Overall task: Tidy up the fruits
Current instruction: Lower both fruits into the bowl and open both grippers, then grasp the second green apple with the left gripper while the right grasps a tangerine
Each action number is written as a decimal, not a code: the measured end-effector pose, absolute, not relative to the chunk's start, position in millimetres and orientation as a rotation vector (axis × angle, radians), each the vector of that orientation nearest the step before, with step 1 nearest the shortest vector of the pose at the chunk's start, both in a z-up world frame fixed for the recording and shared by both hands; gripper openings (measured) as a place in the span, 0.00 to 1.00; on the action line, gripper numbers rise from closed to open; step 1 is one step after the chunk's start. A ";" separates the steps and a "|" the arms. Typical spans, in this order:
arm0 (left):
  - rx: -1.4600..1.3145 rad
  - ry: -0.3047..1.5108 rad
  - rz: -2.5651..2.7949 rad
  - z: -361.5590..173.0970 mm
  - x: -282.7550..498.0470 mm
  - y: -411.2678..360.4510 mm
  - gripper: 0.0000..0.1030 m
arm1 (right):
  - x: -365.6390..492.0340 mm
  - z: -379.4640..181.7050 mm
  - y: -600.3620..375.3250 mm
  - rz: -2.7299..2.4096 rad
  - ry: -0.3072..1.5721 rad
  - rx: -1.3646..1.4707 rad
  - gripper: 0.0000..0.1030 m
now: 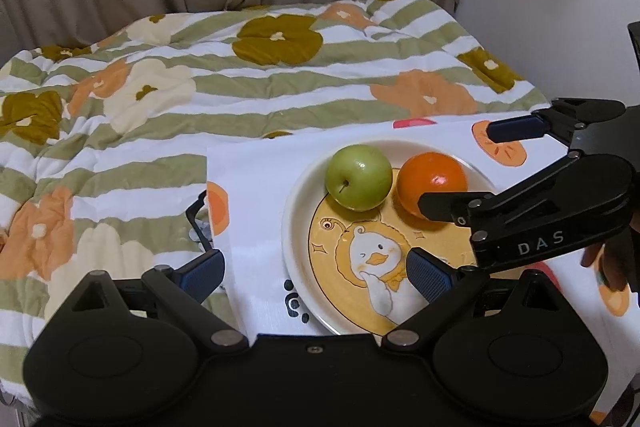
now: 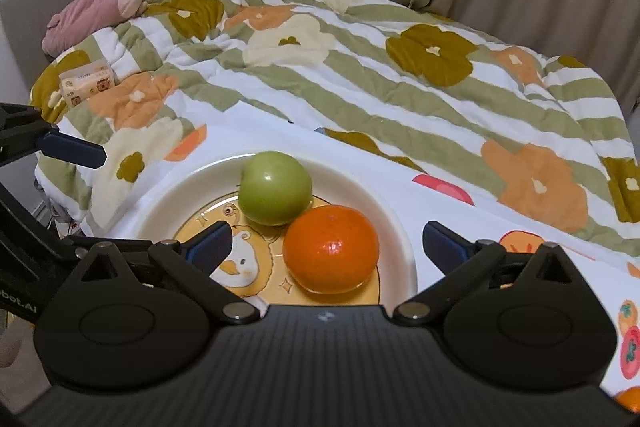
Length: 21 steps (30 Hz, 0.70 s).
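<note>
- The orange (image 2: 331, 249) sits on the duck-printed plate (image 2: 168, 195), on the plate's right half as the right wrist view shows it, touching the green apple (image 2: 275, 188) that lies just behind and to its left.
- The plate rests on a white fruit-printed cloth (image 1: 256, 179), spread over a flowered quilt (image 1: 160, 87) on the bed; no desk is in sight.
- The right gripper (image 2: 326, 245) has its jaws spread wide, one pad on each side of the orange and neither pressing on it; the fruit lies dead ahead between them, free.
- The left gripper (image 1: 316, 273) also stands with jaws wide apart and empty, over the near rim of the plate; the apple lies ahead of it, slightly right of its centre line.
- Both fruits are round, so there is no long axis to line up with.
- The right hand is clearly the nearer to the orange; the left is the nearer to the apple, but well short of it.
- My reading: both fruits are already placed on the plate, and if no more fruit is waiting, the next move is simply to back both grippers away without nudging the orange.
- Risk: the two fruits touch, so a brush on one could roll the other.
</note>
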<state>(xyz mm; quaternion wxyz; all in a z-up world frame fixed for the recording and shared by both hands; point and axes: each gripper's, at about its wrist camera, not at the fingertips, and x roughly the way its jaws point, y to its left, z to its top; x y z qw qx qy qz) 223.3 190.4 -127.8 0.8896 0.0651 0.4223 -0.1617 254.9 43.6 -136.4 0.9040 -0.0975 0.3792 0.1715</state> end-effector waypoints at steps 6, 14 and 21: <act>0.110 0.832 -0.279 -98.0 196.3 183.3 0.97 | 224.5 -106.1 32.6 0.352 0.763 -0.201 1.00; 0.086 0.752 -0.226 -58.1 151.4 149.9 0.97 | 176.5 -61.1 -20.4 0.326 0.705 -0.128 1.00; 0.081 0.712 -0.226 -39.9 115.1 104.2 0.96 | 139.7 -44.7 -85.6 0.252 0.709 -0.066 1.00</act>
